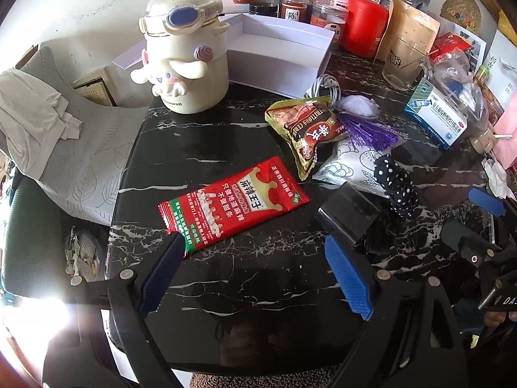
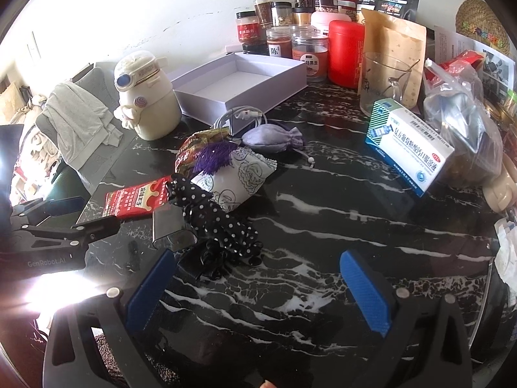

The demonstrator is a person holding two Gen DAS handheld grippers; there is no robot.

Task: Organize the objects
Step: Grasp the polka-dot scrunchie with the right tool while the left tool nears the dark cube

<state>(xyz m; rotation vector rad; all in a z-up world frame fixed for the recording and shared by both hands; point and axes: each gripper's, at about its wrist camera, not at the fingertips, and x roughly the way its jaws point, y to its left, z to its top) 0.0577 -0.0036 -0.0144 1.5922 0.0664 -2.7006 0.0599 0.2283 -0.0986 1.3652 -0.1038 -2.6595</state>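
Observation:
On the black marble table (image 1: 258, 278) lie a red snack packet (image 1: 232, 205), a brown-and-green snack bag (image 1: 307, 129), a purple tassel (image 1: 366, 131), a patterned white sachet (image 1: 349, 165), a polka-dot black cloth (image 1: 397, 184) and a small black box (image 1: 347, 213). An open white box (image 1: 278, 51) stands at the back. My left gripper (image 1: 255, 252) is open and empty just short of the red packet (image 2: 135, 199). My right gripper (image 2: 258, 268) is open and empty, near the polka-dot cloth (image 2: 219, 220). The sachet (image 2: 232, 177) and white box (image 2: 239, 87) also show in the right wrist view.
A cream character jar (image 1: 184, 55) stands back left. Spice jars (image 1: 292, 6), a red canister (image 1: 363, 26), a kraft pouch (image 1: 410, 29), a glass mug (image 1: 402, 61) and a medicine box (image 2: 408, 148) crowd the back and right. A white cable (image 2: 240, 116) and grey pouch (image 2: 271, 139) lie mid-table. A draped chair (image 1: 42, 123) stands left.

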